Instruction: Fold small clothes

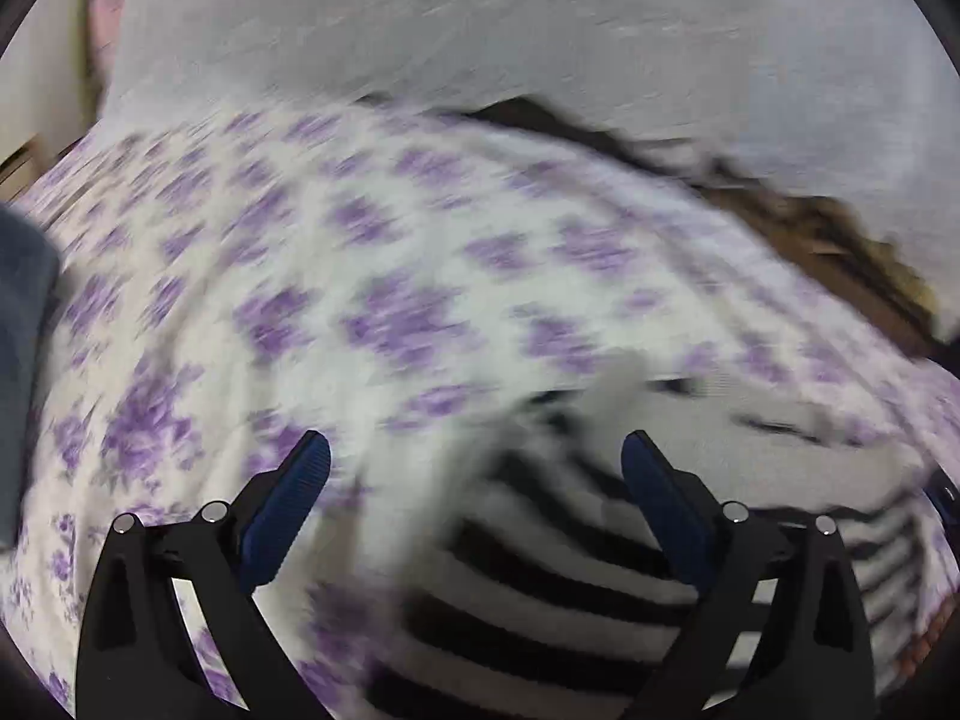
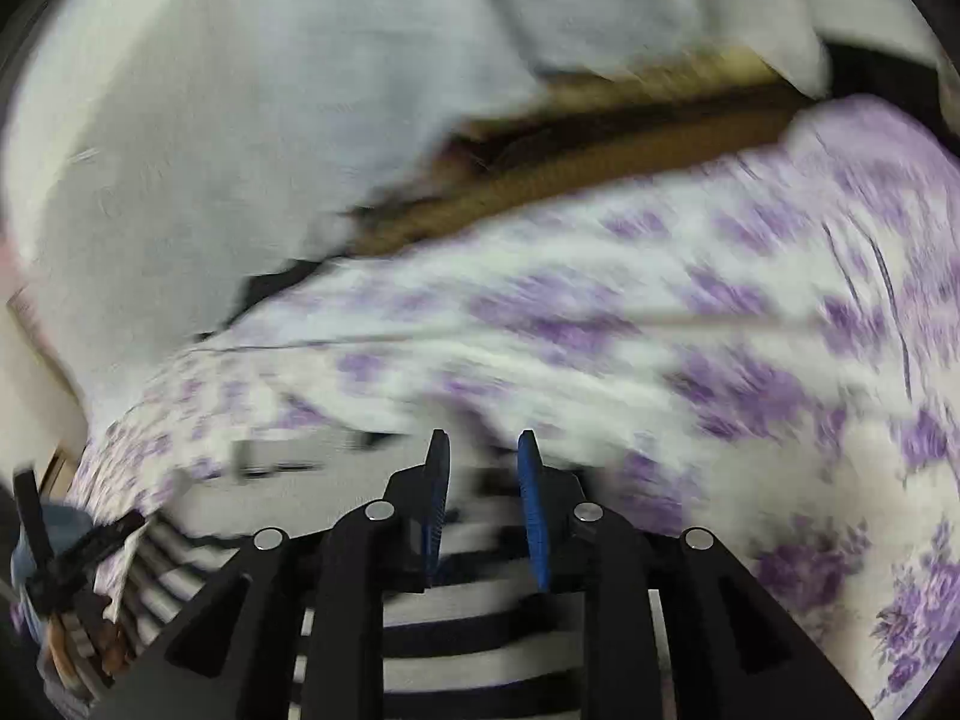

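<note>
Left gripper: I find the jaws spread wide, nothing between the pads. The striped garment lies on the floral sheet, below and ahead of this claw and offset toward its right finger; the left finger hangs over bare sheet. Stripes run across the view, so I judge the garment's long axis crosses my line of approach, though blur hides its edges.

Right gripper: jaws narrow with a clear gap. The garment sits directly under them and passes beneath both fingers. I cannot tell whether any cloth is pinched. This hand appears the better centred over the garment. The left gripper's frame shows at the far left edge, over the garment's other side.
</note>
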Tool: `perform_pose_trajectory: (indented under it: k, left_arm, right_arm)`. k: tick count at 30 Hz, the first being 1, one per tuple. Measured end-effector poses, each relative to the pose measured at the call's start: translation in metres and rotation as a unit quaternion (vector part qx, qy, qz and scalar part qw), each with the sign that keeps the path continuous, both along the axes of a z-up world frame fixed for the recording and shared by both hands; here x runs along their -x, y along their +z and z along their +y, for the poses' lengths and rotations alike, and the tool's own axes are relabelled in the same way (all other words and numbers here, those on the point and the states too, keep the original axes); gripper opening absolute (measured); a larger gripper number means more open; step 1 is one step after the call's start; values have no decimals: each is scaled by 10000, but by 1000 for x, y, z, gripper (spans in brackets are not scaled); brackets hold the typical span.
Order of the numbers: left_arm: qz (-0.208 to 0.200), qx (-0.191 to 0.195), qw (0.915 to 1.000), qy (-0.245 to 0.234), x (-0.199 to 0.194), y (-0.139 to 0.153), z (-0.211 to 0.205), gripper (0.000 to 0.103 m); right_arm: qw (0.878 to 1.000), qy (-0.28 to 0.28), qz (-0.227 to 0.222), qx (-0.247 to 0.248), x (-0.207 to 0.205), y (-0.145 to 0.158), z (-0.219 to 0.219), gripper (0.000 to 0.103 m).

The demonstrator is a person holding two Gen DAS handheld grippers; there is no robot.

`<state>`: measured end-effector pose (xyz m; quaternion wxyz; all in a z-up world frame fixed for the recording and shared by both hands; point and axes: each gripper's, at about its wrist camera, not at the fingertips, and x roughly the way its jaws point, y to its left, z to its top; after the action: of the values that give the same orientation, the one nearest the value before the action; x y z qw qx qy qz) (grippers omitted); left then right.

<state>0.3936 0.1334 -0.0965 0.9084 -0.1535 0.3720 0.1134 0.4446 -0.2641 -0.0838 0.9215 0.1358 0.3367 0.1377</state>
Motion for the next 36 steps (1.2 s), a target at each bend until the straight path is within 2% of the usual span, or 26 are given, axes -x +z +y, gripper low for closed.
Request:
perform_pose_trajectory:
  k: [3,5,7,8,10,12,17,19,21,23,26,30,34,36]
  left_arm:
    - [-33,158,9970,-752,-2,5,-32,95]
    - [216,-207,9939,-1063,-11,-10,-57,95]
    - [622,-758,9913,-877,-26,-38,-70,99]
    - [614,-976,9901,-804,-28,-44,-76,99]
    - [532,-1502,9848,-698,-25,-40,-88,99]
    - [467,-1663,9828,-649,-21,-39,-92,99]
    - [0,-972,9919,-820,23,-17,-81,98]
    - [77,-808,9925,-917,34,-21,-84,98]
    - [320,-1087,9890,-947,32,-37,-93,99]
    - [340,-1140,9883,-953,33,-40,-96,99]
    - [263,-1078,9895,-928,39,-38,-93,99]
    - [27,-869,9913,-984,77,-27,-86,98]
    - [345,-927,9920,-779,96,-38,-74,99]
    - [380,-963,9918,-753,97,-39,-74,99]
  right_arm:
    - [9959,889,59,-143,12,5,46,24]
    - [9896,1410,272,64,14,-10,83,24]
    - [9849,1552,592,486,10,-36,107,27]
    - [9834,1553,690,637,7,-50,112,27]
    - [9839,1523,556,755,7,-53,116,27]
    - [9855,1433,446,794,11,-49,114,27]
    - [9886,1356,46,655,51,-27,105,32]
    - [9878,1403,14,669,67,-24,102,44]
    - [9835,1478,285,1001,77,-40,108,48]
    - [9830,1447,194,1114,79,-48,113,49]
    - [9857,1348,161,1001,80,-45,108,46]
    - [9920,1084,-33,653,108,-33,87,48]
    - [9905,1108,292,759,123,-46,78,48]
    - [9901,1117,322,783,124,-46,78,48]
